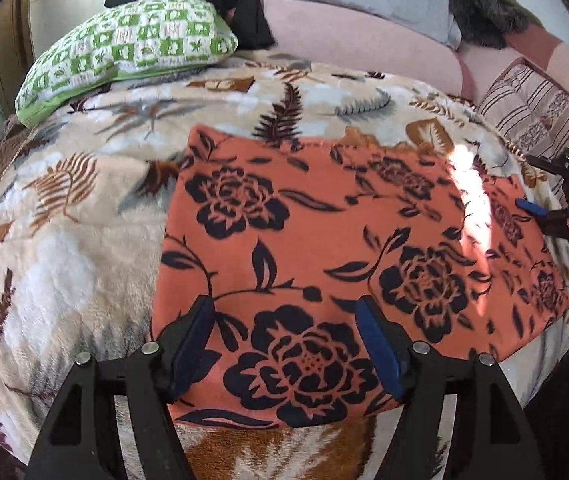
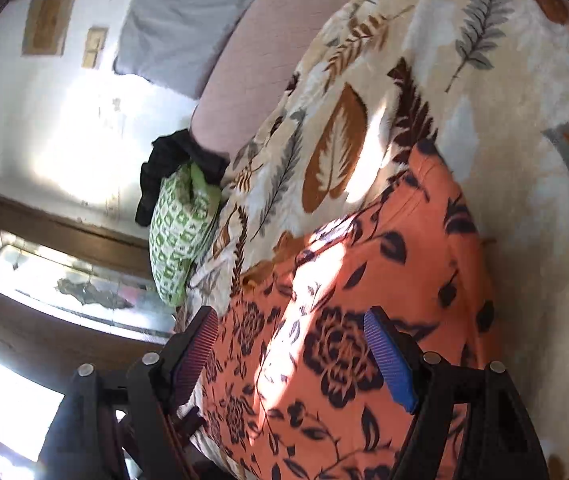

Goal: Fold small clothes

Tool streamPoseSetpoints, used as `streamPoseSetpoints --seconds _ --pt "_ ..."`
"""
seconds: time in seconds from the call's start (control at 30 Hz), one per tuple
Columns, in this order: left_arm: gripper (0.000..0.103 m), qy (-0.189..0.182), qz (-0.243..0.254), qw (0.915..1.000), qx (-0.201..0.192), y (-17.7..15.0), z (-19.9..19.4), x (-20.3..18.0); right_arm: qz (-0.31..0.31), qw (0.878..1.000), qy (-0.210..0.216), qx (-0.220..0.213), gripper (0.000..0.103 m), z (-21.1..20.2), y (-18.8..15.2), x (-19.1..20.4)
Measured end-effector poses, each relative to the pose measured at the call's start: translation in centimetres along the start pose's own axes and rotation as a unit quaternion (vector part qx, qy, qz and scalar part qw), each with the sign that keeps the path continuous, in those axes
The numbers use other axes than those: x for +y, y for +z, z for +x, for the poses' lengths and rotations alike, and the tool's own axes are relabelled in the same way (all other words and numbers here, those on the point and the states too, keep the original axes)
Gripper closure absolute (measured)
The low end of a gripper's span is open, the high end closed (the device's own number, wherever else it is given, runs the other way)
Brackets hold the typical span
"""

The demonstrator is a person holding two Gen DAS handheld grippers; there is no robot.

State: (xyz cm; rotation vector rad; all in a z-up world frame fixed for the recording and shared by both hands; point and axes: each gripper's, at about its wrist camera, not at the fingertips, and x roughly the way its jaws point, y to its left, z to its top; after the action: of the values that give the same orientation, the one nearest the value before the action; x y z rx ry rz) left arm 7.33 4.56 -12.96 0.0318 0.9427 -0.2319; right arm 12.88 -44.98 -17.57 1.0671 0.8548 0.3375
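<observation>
Nearest the left wrist camera, the left gripper (image 1: 284, 344) stood spread wide and held nothing, with the orange floral garment (image 1: 324, 240) lying flat on the leaf-print blanket (image 1: 64, 220) beneath and ahead of its fingers. Far to its right hovered the right gripper (image 1: 540, 196) (a hand gripping it). In the right wrist view, the right gripper (image 2: 290, 356) was likewise spread and empty above the garment (image 2: 384, 280); a green checked pillow (image 2: 180, 236) lay ahead to its left.

Each claw (image 1: 284, 316) has black plastic arms, silver round rivets and ribbed blue pads (image 2: 390, 360).
</observation>
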Motion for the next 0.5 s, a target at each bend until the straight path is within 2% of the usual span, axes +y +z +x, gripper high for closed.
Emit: streamPoseSetpoints --seconds 0.07,0.13,0.27,0.33,0.4,0.5 --pt "0.030 0.001 -0.002 1.0000 0.008 -0.2 0.9 0.3 0.026 0.999 -0.017 -0.014 0.024 0.5 2.0 -2.0" --pt "0.030 0.005 0.003 1.0000 0.005 -0.2 1.2 0.3 0.056 0.998 -0.003 -0.022 0.025 0.6 3.3 -3.6" --pt "0.029 0.003 0.002 1.0000 -0.001 0.0 1.1 0.5 0.034 0.998 -0.012 -0.054 0.024 -1.3 2.9 -2.0" --pt "0.029 -0.001 -0.002 0.9999 -0.011 -0.1 0.6 0.9 0.007 0.998 -0.020 -0.055 0.024 -2.7 0.6 -0.1" --pt "0.029 -0.005 -0.006 0.9997 -0.024 -0.3 -0.2 1.1 -0.031 0.998 -0.023 -0.057 0.024 -4.5 -3.2 2.4" --pt "0.029 -0.015 -0.012 0.9987 -0.047 -0.6 -1.5 1.5 -0.065 0.997 0.008 -0.047 0.024 -6.8 -10.1 5.4"
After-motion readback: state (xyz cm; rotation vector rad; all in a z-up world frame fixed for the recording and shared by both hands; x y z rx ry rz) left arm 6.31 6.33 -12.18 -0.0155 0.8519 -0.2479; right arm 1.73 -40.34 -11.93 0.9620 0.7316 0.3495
